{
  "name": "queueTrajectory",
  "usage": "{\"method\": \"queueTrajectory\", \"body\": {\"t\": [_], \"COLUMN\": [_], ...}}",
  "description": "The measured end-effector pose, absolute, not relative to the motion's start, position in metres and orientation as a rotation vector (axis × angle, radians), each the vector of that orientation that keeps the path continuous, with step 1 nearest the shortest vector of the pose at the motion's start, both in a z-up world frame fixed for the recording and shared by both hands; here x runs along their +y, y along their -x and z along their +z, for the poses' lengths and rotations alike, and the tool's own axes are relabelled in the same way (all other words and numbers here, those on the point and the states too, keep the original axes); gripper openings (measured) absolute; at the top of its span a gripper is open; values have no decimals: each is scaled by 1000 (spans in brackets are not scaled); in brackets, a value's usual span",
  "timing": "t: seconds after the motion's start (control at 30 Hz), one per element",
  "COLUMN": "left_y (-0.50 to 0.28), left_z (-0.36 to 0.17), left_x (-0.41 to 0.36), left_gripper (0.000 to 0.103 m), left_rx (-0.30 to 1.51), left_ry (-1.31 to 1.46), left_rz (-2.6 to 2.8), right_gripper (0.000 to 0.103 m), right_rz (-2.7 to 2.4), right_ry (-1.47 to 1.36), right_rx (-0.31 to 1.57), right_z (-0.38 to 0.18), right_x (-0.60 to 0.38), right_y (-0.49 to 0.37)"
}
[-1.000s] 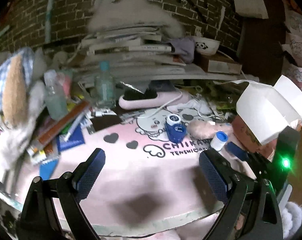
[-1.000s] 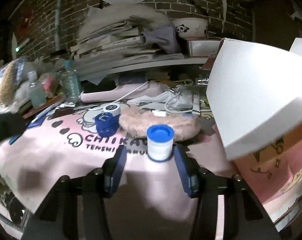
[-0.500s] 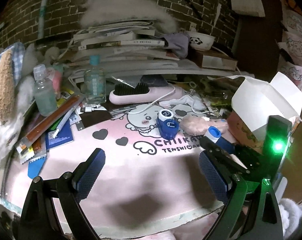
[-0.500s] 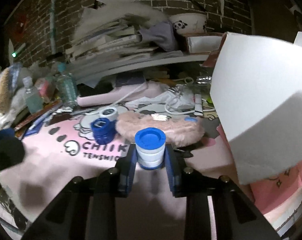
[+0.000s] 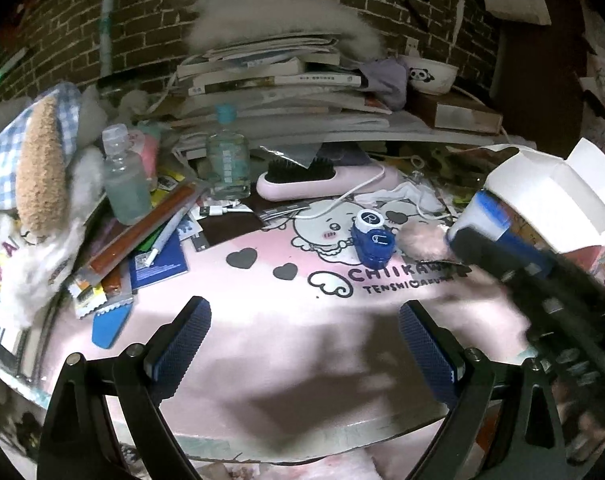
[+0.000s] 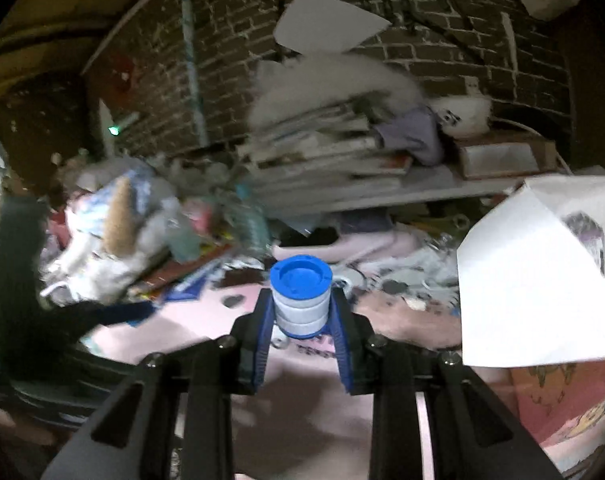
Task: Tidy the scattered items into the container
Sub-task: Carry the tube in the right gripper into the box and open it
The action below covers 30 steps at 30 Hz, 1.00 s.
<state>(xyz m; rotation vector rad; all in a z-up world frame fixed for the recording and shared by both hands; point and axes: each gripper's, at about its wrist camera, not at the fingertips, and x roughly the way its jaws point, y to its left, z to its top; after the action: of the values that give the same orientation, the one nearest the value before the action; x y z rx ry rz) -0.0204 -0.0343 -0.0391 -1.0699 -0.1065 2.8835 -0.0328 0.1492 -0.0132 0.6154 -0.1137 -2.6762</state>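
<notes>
My right gripper (image 6: 302,322) is shut on a small white jar with a blue lid (image 6: 301,298), held up above the pink desk mat (image 6: 302,408). In the left wrist view the same jar (image 5: 480,218) hangs blurred beside the open white-flapped box (image 5: 550,196) at the right. My left gripper (image 5: 306,344) stands open over the mat (image 5: 262,312), holding nothing. On the mat lie a blue punch-like item (image 5: 372,238) and a pink fluffy pouch (image 5: 422,240). The box flap (image 6: 530,280) fills the right of the right wrist view.
Bottles (image 5: 124,178), a pink hairbrush (image 5: 314,182), cables, pens and packets crowd the mat's far and left sides. A stack of books (image 5: 278,80) and a panda bowl (image 5: 430,74) sit on a shelf before the brick wall. A plush toy (image 5: 38,168) lies left.
My right gripper shut on the blue-lidded jar and lifted it off the mat toward the box. The left gripper stayed open, shifting only slightly.
</notes>
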Motion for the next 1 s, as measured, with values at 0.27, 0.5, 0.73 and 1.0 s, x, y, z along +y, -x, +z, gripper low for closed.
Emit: {"method": "queueTrajectory", "body": {"t": [0.27,0.5,0.73,1.0], "left_y": [23,25,30,29], "left_z": [-38,-36,-36,-35], "left_x": [-28,-13,2,9], "left_gripper": [94,94,94,94], "left_rx": [-86,-69,-50,-46], "left_ry": [1085,1068,1065,1066], "left_rz": [2872,2820,2790,2784], "right_gripper": [25,25,25,25], "right_rz": [-2642,-2786,-2707,-2510], "right_ry": [-547,-743,-1260,-1564], "right_rx": [-95,95,239,186], "right_z": [21,67,70,43], "right_x": [143,207,290,318], "right_y": [17,40,86,124]}}
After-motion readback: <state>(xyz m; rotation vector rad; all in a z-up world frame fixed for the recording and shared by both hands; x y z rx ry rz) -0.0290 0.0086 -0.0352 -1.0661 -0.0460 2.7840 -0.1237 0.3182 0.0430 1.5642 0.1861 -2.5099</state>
